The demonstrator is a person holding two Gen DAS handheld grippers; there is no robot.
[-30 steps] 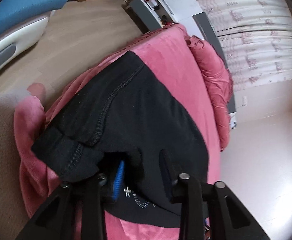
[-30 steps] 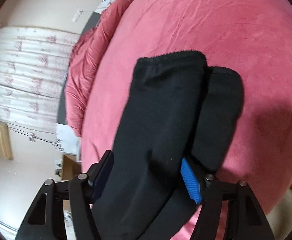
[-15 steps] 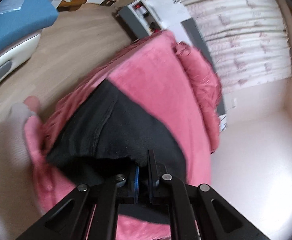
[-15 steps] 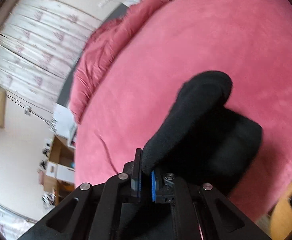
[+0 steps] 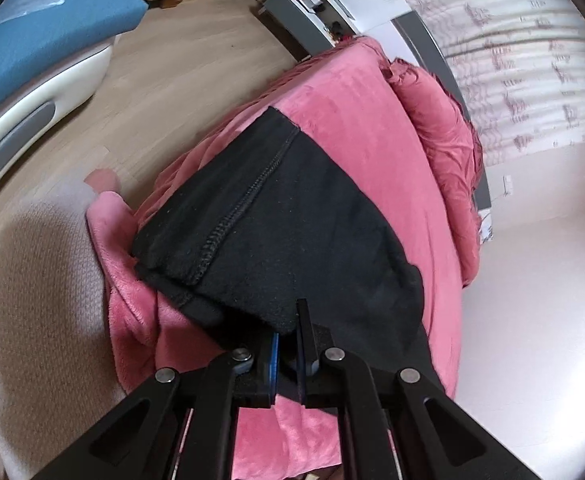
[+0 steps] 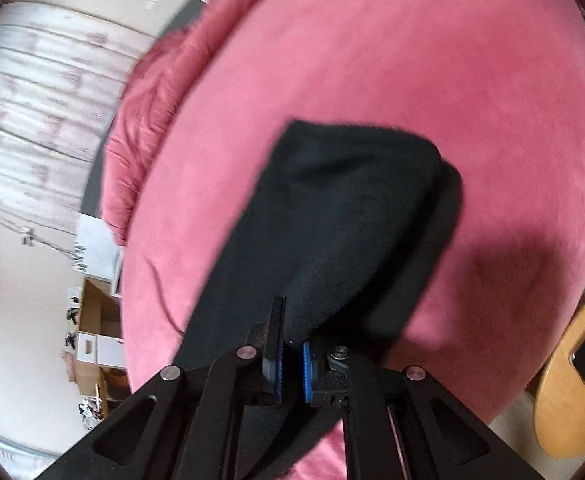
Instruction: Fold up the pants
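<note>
The black fleece pants [image 5: 276, 224] lie on a pink blanket-covered bed [image 5: 356, 104]. In the left wrist view my left gripper [image 5: 286, 332] is shut on the near edge of the waist end, where a stitched seam runs away from me. In the right wrist view my right gripper [image 6: 292, 344] is shut on the near edge of the pants [image 6: 344, 216] at the leg end, with the cuffs lying further out on the bed [image 6: 432, 60]. Both ends are pinched and lifted slightly off the blanket.
A bunched pink duvet [image 5: 444, 136] lies along the bed's far side by white curtains [image 5: 512, 60]. A beige cushion [image 5: 36, 300] and wooden floor [image 5: 172, 60] are to the left. A round wooden stool [image 6: 572, 380] stands at the right; cardboard boxes [image 6: 96, 320] stand at the left.
Both grippers were open around the pants a second ago; they have closed on the fabric and now hold it, pulling each end up a little.
</note>
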